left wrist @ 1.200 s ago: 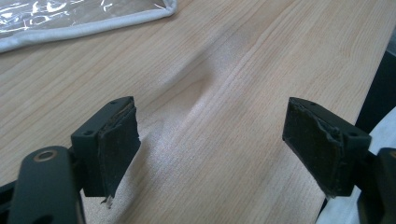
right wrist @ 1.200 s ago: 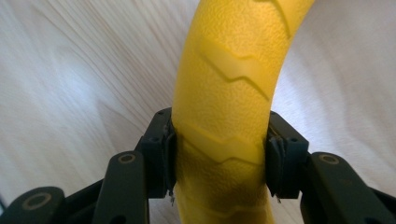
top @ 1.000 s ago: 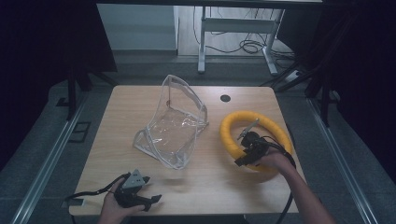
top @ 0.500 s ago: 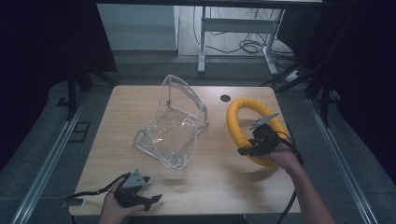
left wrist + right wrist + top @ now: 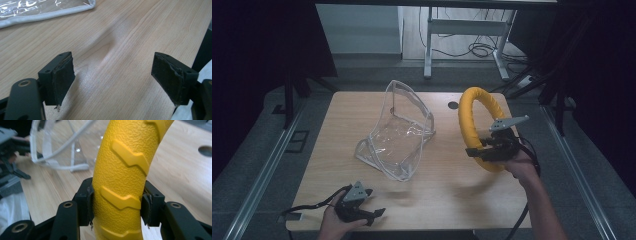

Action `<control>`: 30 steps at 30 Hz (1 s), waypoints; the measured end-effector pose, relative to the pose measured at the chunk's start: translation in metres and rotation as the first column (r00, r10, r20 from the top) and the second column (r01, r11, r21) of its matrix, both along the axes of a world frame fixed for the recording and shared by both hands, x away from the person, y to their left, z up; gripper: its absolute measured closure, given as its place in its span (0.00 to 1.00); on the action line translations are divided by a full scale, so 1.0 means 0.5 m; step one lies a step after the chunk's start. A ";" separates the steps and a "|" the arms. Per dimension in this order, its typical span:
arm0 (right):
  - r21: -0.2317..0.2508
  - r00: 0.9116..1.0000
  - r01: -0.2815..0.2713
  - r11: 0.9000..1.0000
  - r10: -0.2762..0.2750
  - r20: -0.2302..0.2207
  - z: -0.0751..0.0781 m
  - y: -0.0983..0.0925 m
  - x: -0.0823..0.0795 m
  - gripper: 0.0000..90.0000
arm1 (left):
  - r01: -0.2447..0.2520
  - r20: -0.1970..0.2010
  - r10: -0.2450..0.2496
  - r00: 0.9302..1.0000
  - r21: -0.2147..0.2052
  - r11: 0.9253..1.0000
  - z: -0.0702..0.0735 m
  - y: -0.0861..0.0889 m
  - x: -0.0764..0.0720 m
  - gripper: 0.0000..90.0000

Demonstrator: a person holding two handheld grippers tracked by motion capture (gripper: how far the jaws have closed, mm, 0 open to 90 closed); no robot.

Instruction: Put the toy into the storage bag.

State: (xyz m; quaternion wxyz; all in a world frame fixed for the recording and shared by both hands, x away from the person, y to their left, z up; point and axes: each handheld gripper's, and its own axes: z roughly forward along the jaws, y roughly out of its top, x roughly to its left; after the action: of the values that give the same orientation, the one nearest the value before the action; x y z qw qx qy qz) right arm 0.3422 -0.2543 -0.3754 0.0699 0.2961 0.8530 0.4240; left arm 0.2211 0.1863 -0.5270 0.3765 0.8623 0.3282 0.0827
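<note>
On the right side of the worktop, yellow textured rubber ring [image 5: 476, 125] now stands up on edge, tilted off the wood; a second ago it lay flat. Right gripper [image 5: 492, 150] has it clamped at the lower rim, fingers [image 5: 86, 202] pressed on both sides of the ring's thick band with its raised zigzag ribs. Ring lifted and rotated upright, so pick-up looks done; likely next is carrying it toward the clear plastic pouch with white piping [image 5: 399, 132], which sits mid-worktop, mouth propped open, just left of the ring and apart from it.

Left gripper [image 5: 362, 212] rests at the near left edge, same spot as before, fingers [image 5: 61, 75] spread wide with nothing between them, bare wood under them, pouch edge off ahead.

Worktop [image 5: 437, 190] is light wood grain, with a dark round hole [image 5: 453, 105] near the far edge. Black cables trail from both grippers. Room is dim: grey floor, metal rails on either side, a white table frame [image 5: 462, 30] and loose cords beyond.
</note>
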 end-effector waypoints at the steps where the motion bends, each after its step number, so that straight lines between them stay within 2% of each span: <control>1: 0.006 1.000 -0.003 1.000 0.003 0.007 0.003 0.002 -0.002 0.58 | 0.000 0.000 0.000 1.000 -0.001 1.000 0.000 0.000 0.000 0.21; 12: 0.093 0.999 -0.011 0.996 0.006 0.049 0.026 0.016 -0.005 0.57 | -0.002 0.000 0.002 1.000 -0.003 1.000 -0.001 -0.001 0.000 0.21; 20: 0.183 0.997 -0.018 0.983 0.005 0.074 0.045 0.021 -0.004 0.58 | -0.001 0.001 0.001 1.000 -0.003 1.000 0.000 0.000 0.000 0.21; 30: 0.248 0.996 -0.036 0.968 0.016 0.083 0.055 0.030 0.000 0.57 | 0.000 0.002 0.000 1.000 -0.002 1.000 0.000 0.000 0.000 0.21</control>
State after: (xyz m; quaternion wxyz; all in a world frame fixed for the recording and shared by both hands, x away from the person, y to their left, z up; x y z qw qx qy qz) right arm 0.3423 -0.2390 -0.3478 0.0609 0.2740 0.7933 0.5403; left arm 0.2209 0.1863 -0.5270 0.3778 0.8618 0.3282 0.0831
